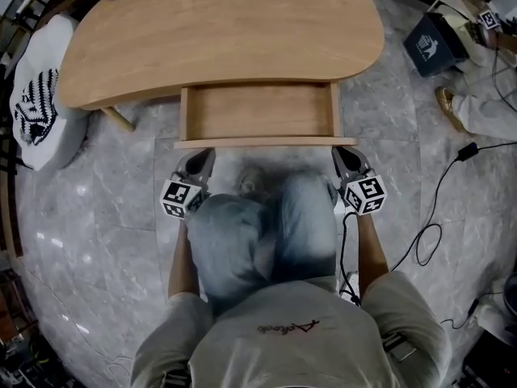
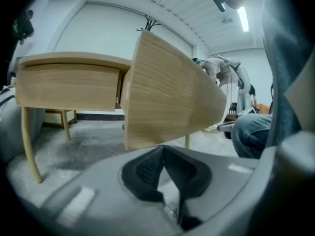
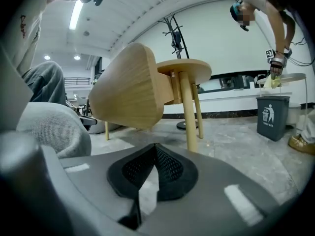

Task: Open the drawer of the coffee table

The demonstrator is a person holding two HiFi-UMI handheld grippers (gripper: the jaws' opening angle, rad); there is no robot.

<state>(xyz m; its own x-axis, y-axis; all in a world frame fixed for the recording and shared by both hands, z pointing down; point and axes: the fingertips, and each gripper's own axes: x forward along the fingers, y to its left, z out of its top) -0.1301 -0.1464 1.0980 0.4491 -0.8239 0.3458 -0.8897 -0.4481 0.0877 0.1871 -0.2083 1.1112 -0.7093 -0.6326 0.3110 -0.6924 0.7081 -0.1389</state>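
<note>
The coffee table (image 1: 226,31) is light wood with a rounded top. Its drawer (image 1: 258,111) stands pulled out toward me, and its inside is bare. My left gripper (image 1: 202,156) sits just under the left end of the drawer front (image 1: 265,142). My right gripper (image 1: 343,156) sits just under the right end. In the left gripper view the left gripper (image 2: 163,149) is shut, pads together, with nothing between them. The drawer front (image 2: 167,92) hangs a little ahead and above. The right gripper (image 3: 155,146) is shut on nothing as well, below the drawer front (image 3: 128,92).
My knees (image 1: 266,225) are on the grey marble floor right behind the grippers. A white and black cushion (image 1: 36,95) lies left of the table. A dark bin (image 1: 432,43), another person (image 1: 485,103) and a black cable (image 1: 436,208) are at the right. A table leg (image 3: 187,112) stands ahead of the right gripper.
</note>
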